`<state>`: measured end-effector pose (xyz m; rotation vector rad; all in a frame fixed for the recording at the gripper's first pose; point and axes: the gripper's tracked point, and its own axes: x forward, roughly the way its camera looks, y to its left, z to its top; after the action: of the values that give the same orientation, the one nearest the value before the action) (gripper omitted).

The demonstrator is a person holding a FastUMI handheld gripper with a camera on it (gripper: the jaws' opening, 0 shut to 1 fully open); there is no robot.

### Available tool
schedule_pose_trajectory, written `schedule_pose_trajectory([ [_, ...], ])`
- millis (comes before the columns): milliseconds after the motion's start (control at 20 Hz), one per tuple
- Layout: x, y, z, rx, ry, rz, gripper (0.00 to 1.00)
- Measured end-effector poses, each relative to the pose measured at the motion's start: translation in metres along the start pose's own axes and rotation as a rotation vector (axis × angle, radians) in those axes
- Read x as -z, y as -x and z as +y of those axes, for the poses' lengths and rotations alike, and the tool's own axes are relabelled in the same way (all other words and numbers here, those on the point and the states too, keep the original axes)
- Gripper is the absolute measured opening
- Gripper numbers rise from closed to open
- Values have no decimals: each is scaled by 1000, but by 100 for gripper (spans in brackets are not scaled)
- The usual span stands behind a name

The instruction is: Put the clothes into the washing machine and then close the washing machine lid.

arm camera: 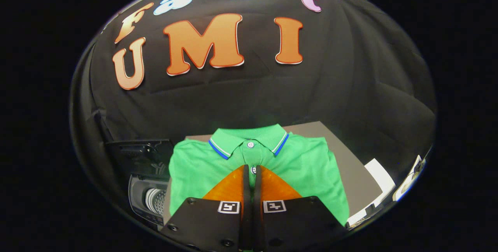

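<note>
Writing: no brand or readable label is showing on the shirt [307,162] or the washer [149,189]. Two small square coded markers [251,207] are sitting on the tongs' body, one behind each finger; they carry patterns, not words.

Shirt: a green polo, folded and lying flat, front up. The collar is lying at 12 o'clock from the tongs, trimmed with a blue and white stripe along its edge. A buttoned placket is running down from the collar; one pale button is showing near the collar and a second just at the fingertips. The cloth is looking smooth, with light creases at the shoulders.

Position: the shirt is resting on a grey table [350,166], directly under and ahead of the tongs [253,168]. The fingertips are sitting over the placket at mid-chest. Whether they are touching the cloth cannot be told.

Tongs: the two fingers are pressing together, with only a thin slit between them and nothing gripped.

Washer: a dark machine is standing at 9 o'clock from the tongs, just beside the shirt's edge, its lid raised and a ribbed pale drum showing inside.
</note>
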<state>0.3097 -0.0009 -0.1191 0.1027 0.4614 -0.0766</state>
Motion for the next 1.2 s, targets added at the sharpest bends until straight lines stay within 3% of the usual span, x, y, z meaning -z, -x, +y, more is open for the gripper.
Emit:
schedule_pose_trajectory([
  [450, -54, 46, 78, -167, -45, -167, 8],
  [800, -63, 92, 212, -426, -80, -202, 8],
  [950, -54, 92, 272, -530, -84, -194, 8],
  [1200, 14, 51, 339, -568, -54, -71, 8],
])
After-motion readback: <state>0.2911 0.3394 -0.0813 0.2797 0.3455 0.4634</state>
